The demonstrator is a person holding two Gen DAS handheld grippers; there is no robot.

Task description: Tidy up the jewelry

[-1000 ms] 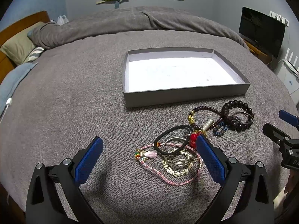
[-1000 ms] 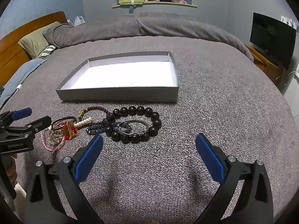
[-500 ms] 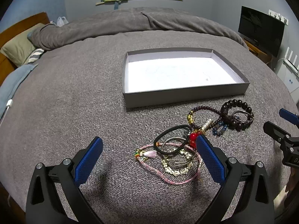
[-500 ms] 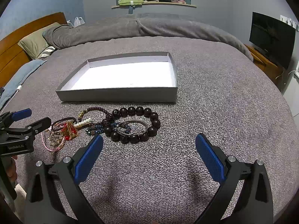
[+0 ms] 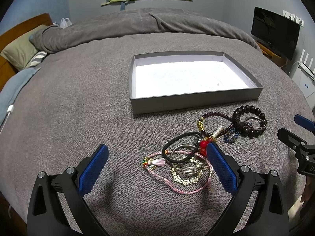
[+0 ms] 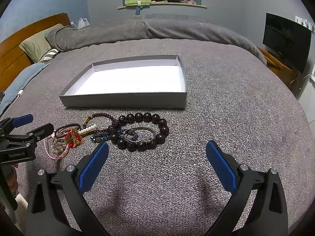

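Note:
A pile of jewelry lies on the grey bed cover in front of a shallow grey box with a white floor, which holds nothing. In the left wrist view I see a pink cord necklace, a black hair tie, a gold chain and a dark large-bead bracelet. In the right wrist view the large-bead bracelet rings a silver bangle. The box also shows there. My left gripper is open just before the pile. My right gripper is open, near the bead bracelet.
The bed cover spreads all around. A rolled duvet and pillows lie at the far side. A TV stands at the right. A white cable lies at the left edge.
Both grippers have drifted very slightly; the jewelry and the box have not moved.

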